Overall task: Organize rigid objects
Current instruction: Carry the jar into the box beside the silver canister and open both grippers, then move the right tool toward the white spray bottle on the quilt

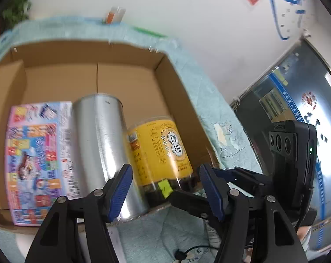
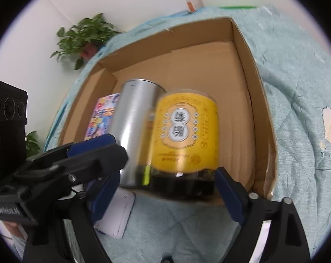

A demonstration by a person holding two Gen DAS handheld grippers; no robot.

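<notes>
An open cardboard box (image 1: 176, 83) (image 2: 248, 70) rests on a teal quilted cloth. Inside it, side by side, are a colourful printed carton (image 1: 38, 160) (image 2: 102, 118), a silver can (image 1: 104, 144) (image 2: 134, 131) and a yellow-labelled jar (image 1: 161, 151) (image 2: 185, 131) with a dark near end. My left gripper (image 1: 165, 188) hovers open at the box's near rim, in front of the can and the jar. My right gripper (image 2: 165, 195) stands open around the jar's dark end, its right pad close to the jar and its left pad apart from it.
The teal cloth (image 2: 297, 87) spreads around the box. A white flat device (image 2: 115, 214) lies just before the near rim. A potted plant (image 2: 86, 37) stands at the back left, and a small orange item (image 2: 194, 3) sits beyond the box. A black cable (image 1: 187, 252) lies in front.
</notes>
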